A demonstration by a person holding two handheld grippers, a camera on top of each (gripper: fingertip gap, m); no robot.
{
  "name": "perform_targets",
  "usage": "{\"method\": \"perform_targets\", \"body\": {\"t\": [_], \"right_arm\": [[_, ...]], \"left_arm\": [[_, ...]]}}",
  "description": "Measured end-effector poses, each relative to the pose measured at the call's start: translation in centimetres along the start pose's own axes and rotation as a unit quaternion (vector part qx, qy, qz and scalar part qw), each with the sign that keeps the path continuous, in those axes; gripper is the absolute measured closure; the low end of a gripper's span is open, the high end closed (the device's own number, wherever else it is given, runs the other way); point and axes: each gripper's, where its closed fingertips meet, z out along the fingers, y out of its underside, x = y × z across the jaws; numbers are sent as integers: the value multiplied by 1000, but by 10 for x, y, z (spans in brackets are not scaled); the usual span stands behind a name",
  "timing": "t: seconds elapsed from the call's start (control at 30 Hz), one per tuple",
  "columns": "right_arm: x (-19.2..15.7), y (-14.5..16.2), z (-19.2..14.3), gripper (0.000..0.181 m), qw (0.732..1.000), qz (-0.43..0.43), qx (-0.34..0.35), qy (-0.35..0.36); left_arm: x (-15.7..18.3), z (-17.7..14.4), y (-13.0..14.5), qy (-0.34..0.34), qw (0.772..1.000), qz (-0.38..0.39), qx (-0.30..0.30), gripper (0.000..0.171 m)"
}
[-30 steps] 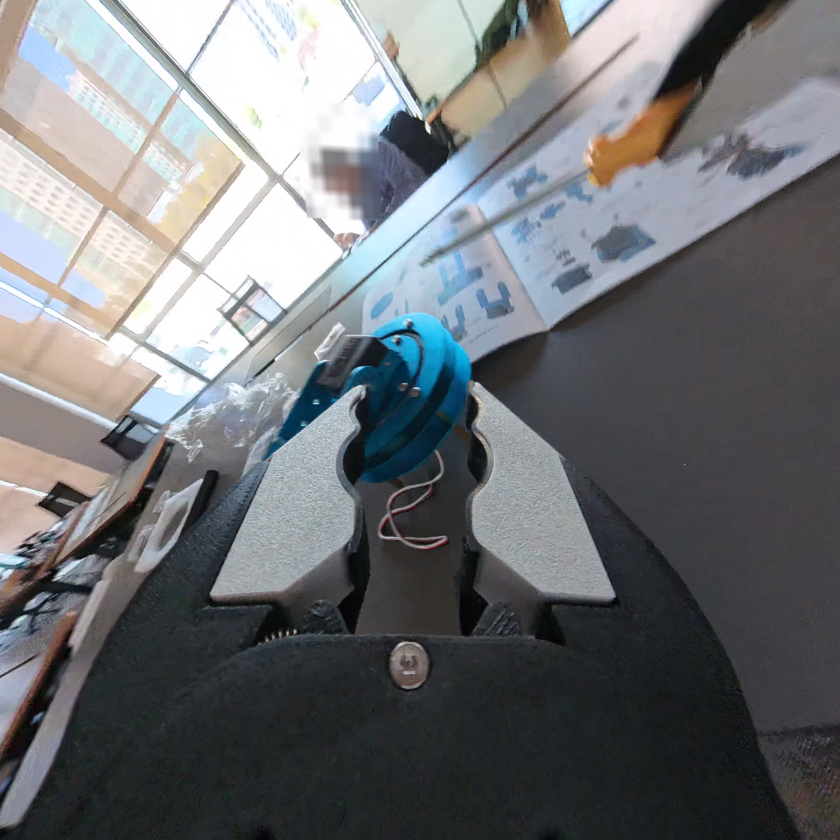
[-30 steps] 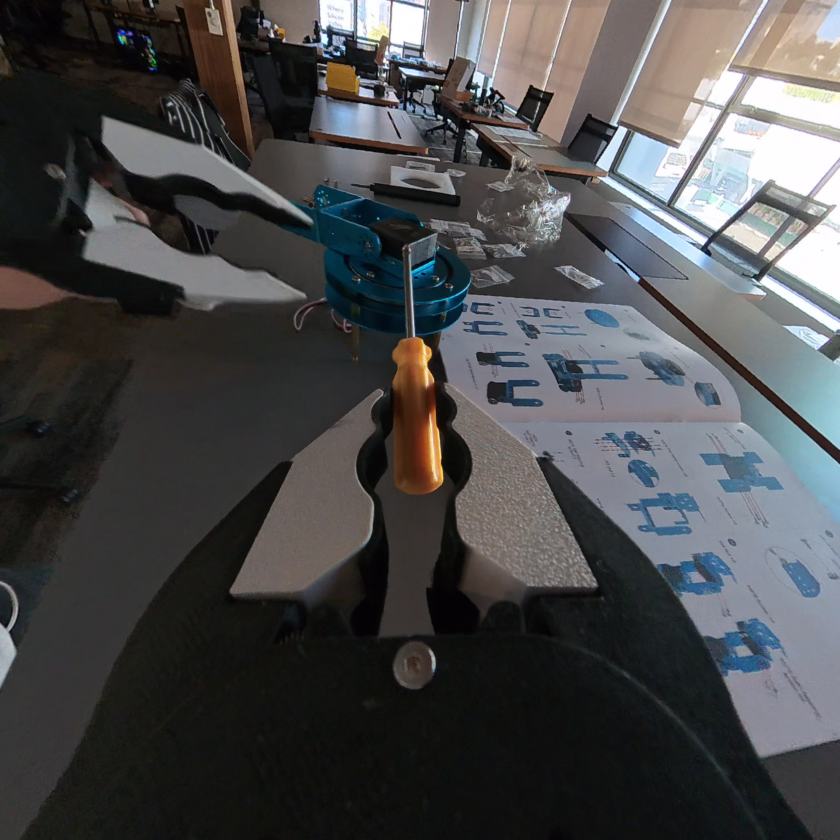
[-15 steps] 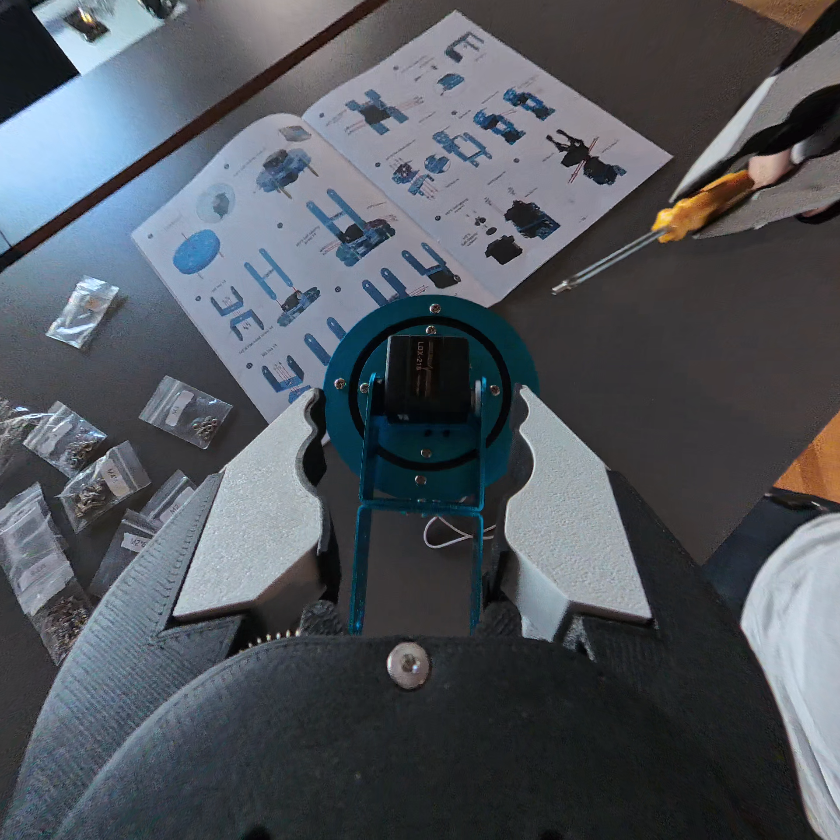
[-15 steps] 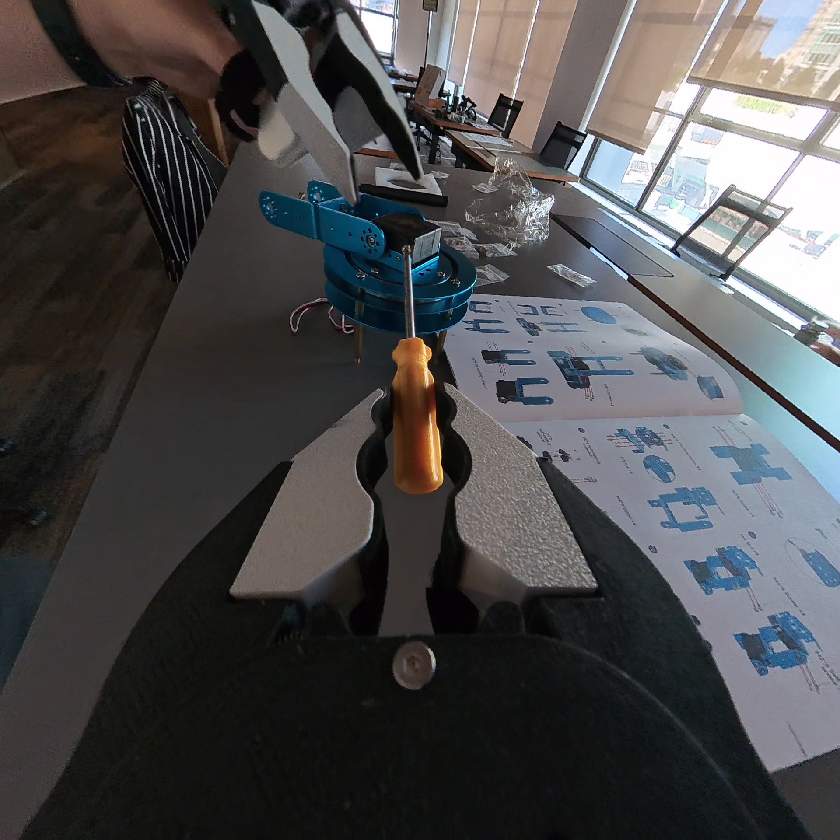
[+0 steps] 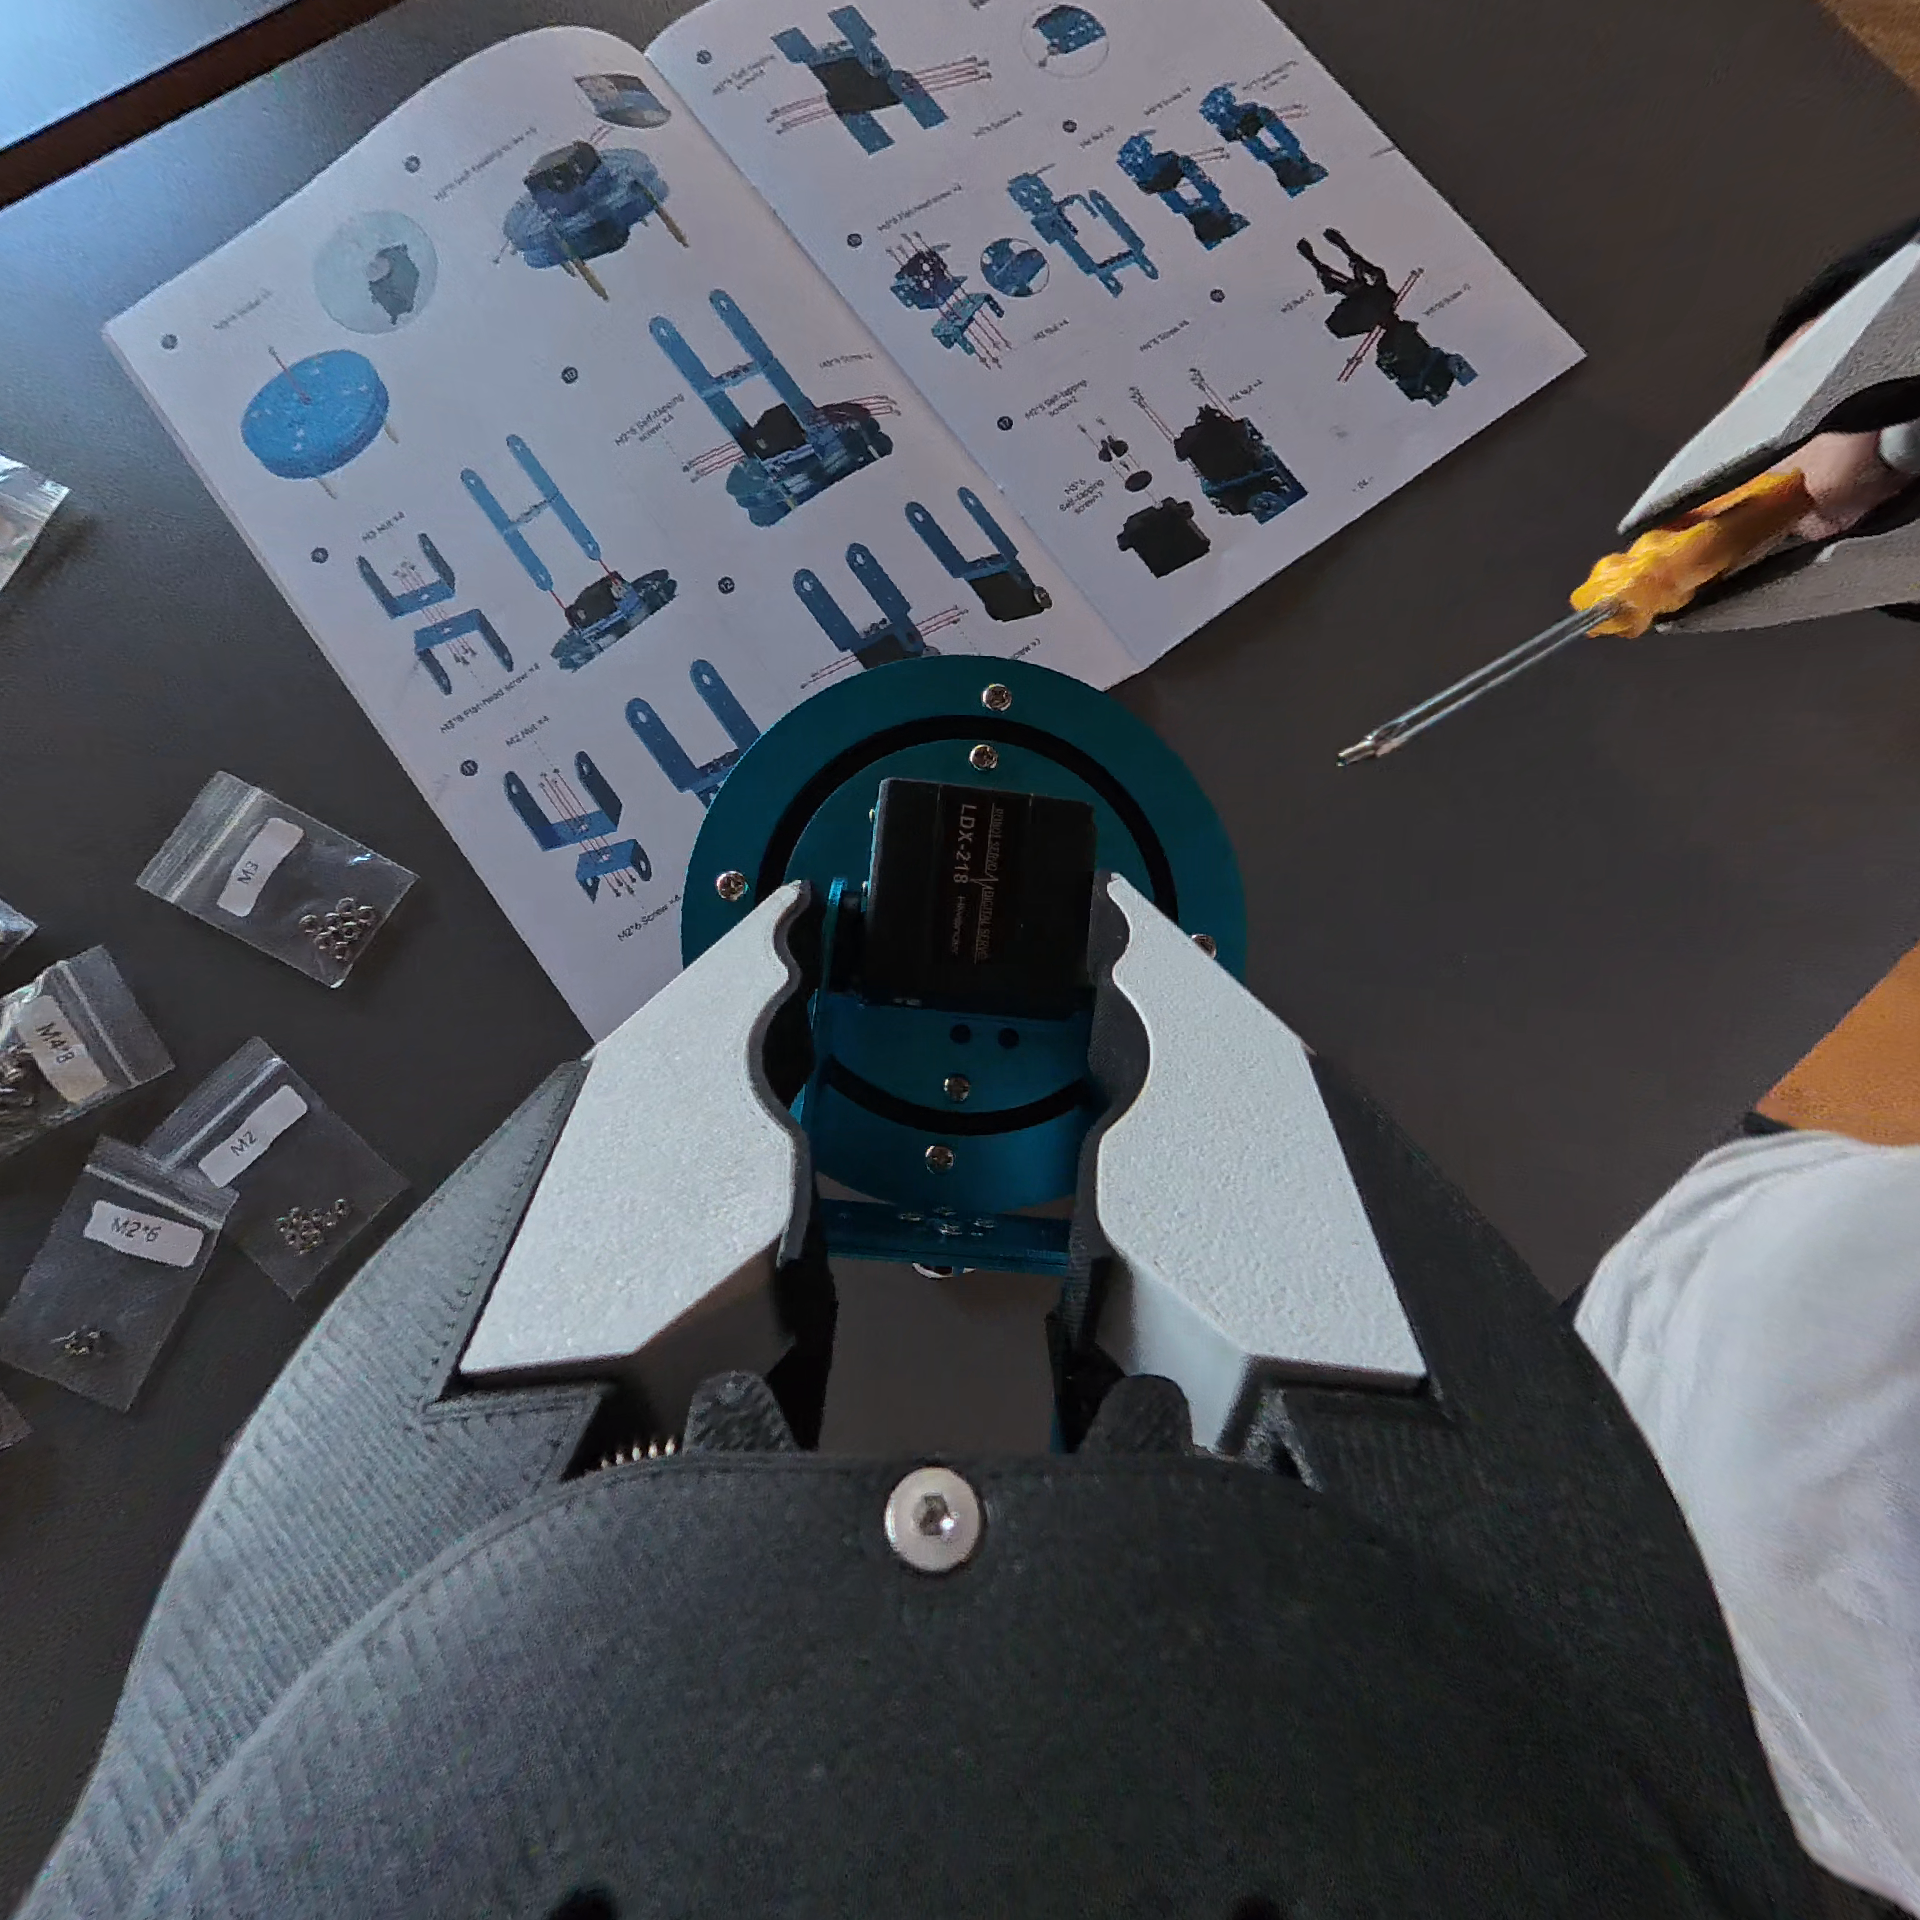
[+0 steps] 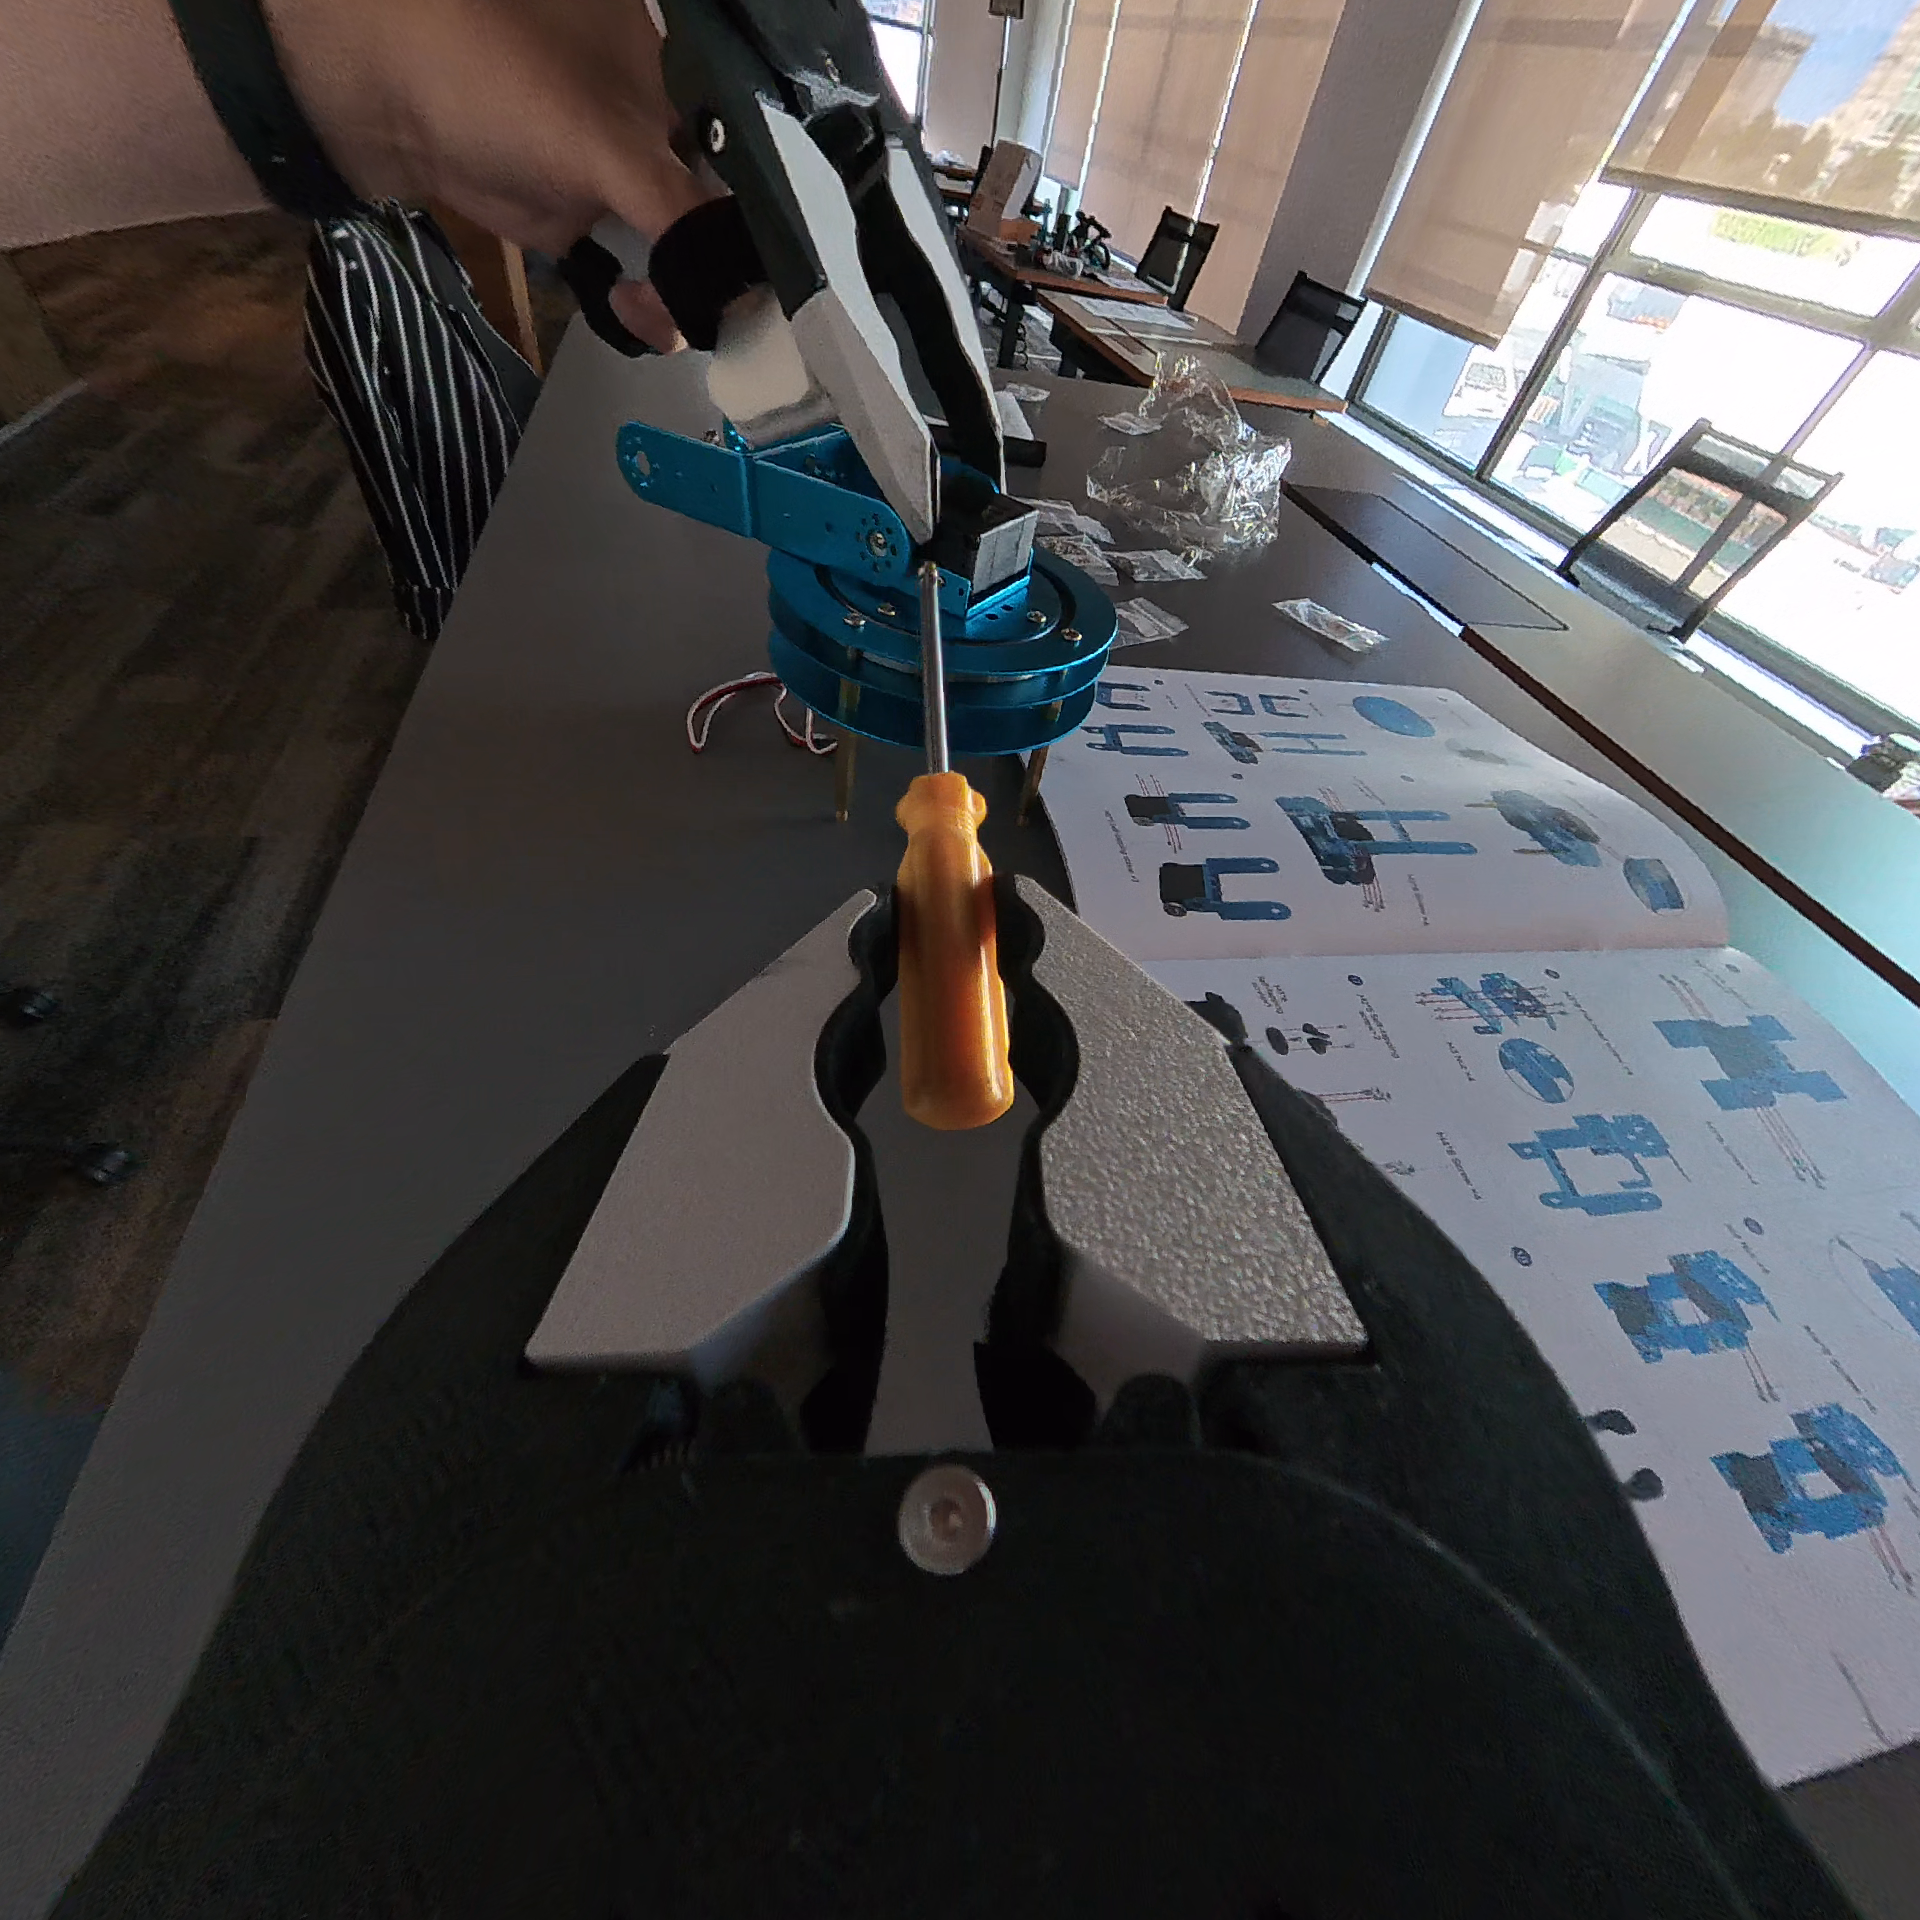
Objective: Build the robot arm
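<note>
Left wrist view: left gripper (image 5: 951, 920) jaws clench blue bracket (image 5: 940, 1049) around servo (image 5: 982, 883); screw bags (image 5: 275, 878) left of jaws. Right gripper (image 6: 948, 899) grips screwdriver (image 6: 951, 987).

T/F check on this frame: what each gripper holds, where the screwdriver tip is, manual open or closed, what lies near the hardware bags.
1. The right gripper is shut on the orange-handled screwdriver. True.
2. The left gripper holds a hardware bag. False: its fingers sit either side of the black servo on the blue round base.
3. The manual lies closed. False: it lies open, showing two pages.
4. Small hardware bags lie on the table beside the manual. True.
5. The screwdriver tip rests on the manual. False: it is off the page.
</note>
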Motion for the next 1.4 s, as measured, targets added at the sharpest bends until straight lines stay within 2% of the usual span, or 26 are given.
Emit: {"method": "perform_targets", "body": {"t": [0.13, 0.33, 0.4, 0.47, 0.57, 0.73, 0.83, 0.9, 1.33, 1.4], "right_arm": [[-5, -1, 3, 164, 1000, 9, 3, -9], [-5, 5, -1, 164, 1000, 9, -2, -18], [-1, 3, -3, 164, 1000, 15, 5, -16], [4, 1, -2, 164, 1000, 15, 9, -14], [12, 0, 6, 165, 1000, 15, 12, -12], [7, 3, 26, 164, 998, 55, 9, -42], [1, 4, 34, 164, 994, 91, 10, -54], [-1, 5, 37, 164, 993, 102, 8, -53], [-6, 9, 39, 164, 990, 128, 9, -54], [-5, 8, 39, 164, 990, 127, 10, -52]], "left_arm": [[-1, -1, 1, -33, 999, -32, 7, 120], [-3, -1, -2, -131, 984, -121, 25, 121], [-4, -9, -11, -139, 981, -122, 58, 121], [-5, -24, -21, -141, 978, -117, 98, 109], [0, -28, -9, -137, 984, -92, 67, 81], [3, -15, 15, -134, 989, -65, 18, 92], [2, -12, 18, -128, 990, -64, 5, 99], [7, -10, 16, -106, 992, -69, 3, 110], [7, -9, 18, -114, 990, -77, -26, 109], [6, -8, 23, -129, 989, -59, -46, 103]]}}
